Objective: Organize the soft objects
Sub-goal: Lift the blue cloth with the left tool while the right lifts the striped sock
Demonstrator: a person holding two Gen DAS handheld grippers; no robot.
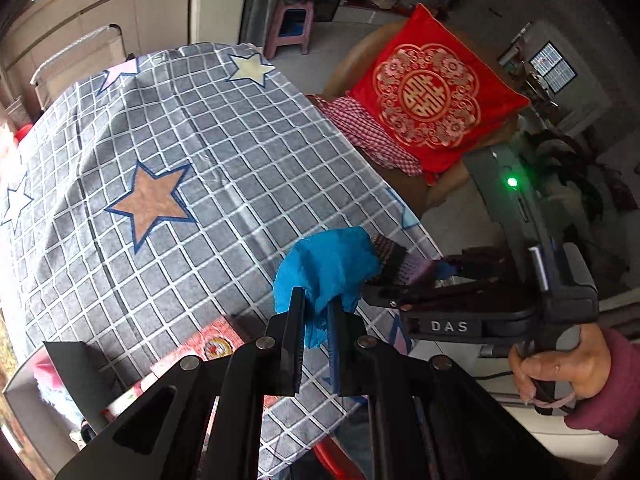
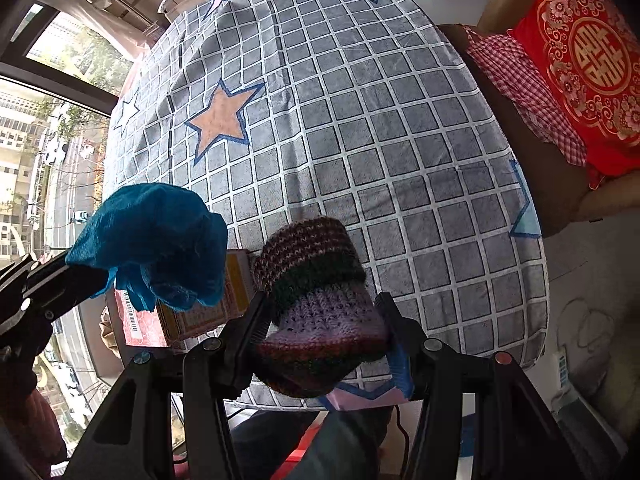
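We angle both claws steeply down over the grid-patterned grey tabletop: left claw clenched on a crumpled blue cloth, right claw grasping a striped knitted woollen piece, perhaps a hat, its lower end hidden.

You have two grippers in play: left gripper, right gripper. Soft items held, two: one blue cloth, one striped knitted piece. On the checked table cover you can count one red printed box. Beside the table: one red cushion, one gingham cloth, one pink stool.
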